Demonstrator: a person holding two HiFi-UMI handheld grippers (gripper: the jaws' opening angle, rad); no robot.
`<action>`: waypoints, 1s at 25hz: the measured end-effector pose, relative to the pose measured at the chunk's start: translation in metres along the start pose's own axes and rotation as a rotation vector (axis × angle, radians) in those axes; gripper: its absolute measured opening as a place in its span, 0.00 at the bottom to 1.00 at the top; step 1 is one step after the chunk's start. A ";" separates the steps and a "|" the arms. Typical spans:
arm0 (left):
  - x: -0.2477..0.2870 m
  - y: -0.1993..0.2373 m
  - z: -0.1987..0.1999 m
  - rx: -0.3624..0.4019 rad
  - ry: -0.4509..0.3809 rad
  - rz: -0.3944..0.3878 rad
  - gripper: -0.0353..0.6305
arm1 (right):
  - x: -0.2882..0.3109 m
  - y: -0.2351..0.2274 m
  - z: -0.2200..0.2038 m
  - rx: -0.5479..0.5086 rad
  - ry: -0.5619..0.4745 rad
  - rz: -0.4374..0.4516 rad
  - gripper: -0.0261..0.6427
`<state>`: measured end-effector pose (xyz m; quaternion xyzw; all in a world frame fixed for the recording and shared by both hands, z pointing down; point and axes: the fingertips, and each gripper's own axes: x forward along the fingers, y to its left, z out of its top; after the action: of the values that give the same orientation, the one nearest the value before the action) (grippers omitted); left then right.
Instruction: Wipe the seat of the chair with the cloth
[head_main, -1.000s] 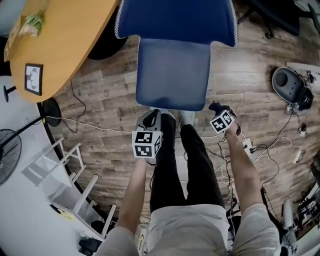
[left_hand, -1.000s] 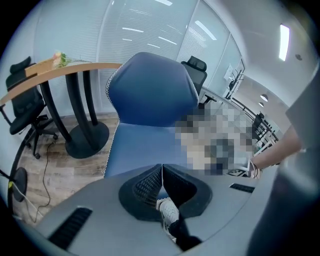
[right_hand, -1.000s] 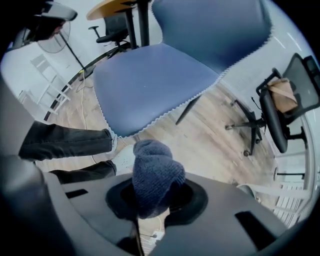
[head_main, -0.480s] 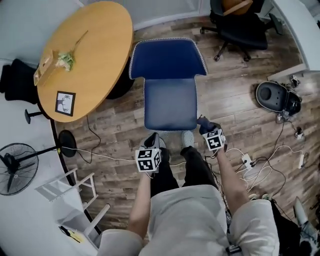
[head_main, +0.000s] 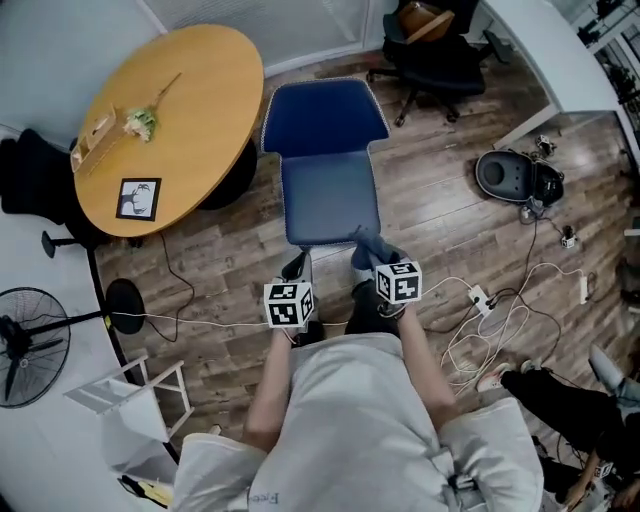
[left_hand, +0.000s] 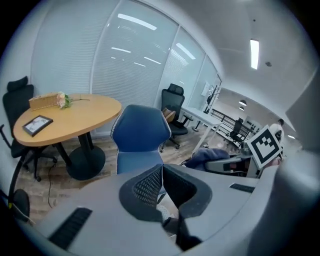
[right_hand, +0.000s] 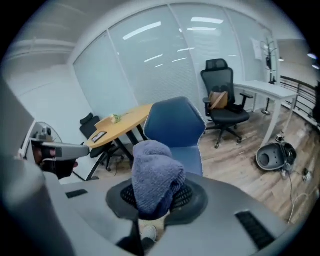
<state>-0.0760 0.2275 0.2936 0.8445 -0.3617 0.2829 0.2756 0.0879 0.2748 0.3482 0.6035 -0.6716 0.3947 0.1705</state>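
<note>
The blue chair (head_main: 330, 200) stands right in front of me, its backrest on the far side; it also fills the middle of the left gripper view, where the chair (left_hand: 139, 135) is seen upright. My right gripper (head_main: 372, 252) hangs just off the seat's near edge, shut on a bunched grey-blue cloth (right_hand: 155, 175) that hides its jaw tips. That cloth (head_main: 366, 243) shows as a dark lump at the seat's front right corner. My left gripper (head_main: 297, 270) is held beside it, left of the seat's front edge, its jaws pressed together with nothing between them (left_hand: 161, 172).
A round wooden table (head_main: 185, 90) with a photo frame (head_main: 138, 198) stands left of the chair. A black office chair (head_main: 430, 45) is behind, a black round device (head_main: 510, 175) and loose cables (head_main: 490, 310) lie right. A fan (head_main: 20, 345) and white rack (head_main: 130, 395) are at left.
The head view has pulled back and up, so the chair looks smaller and farther. Both grippers drew closer together; the right one with the cloth shifted left to the seat's front edge.
</note>
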 end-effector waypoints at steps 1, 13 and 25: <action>-0.012 0.001 -0.003 0.025 -0.002 -0.013 0.10 | -0.009 0.010 -0.001 0.039 -0.036 -0.023 0.15; -0.092 0.049 -0.036 0.081 -0.030 -0.064 0.10 | -0.068 0.123 -0.031 0.118 -0.241 -0.107 0.15; -0.094 0.047 -0.026 0.114 -0.053 -0.094 0.10 | -0.082 0.123 -0.030 0.100 -0.289 -0.202 0.15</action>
<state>-0.1735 0.2603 0.2601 0.8822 -0.3120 0.2671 0.2304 -0.0184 0.3469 0.2693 0.7261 -0.6046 0.3174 0.0808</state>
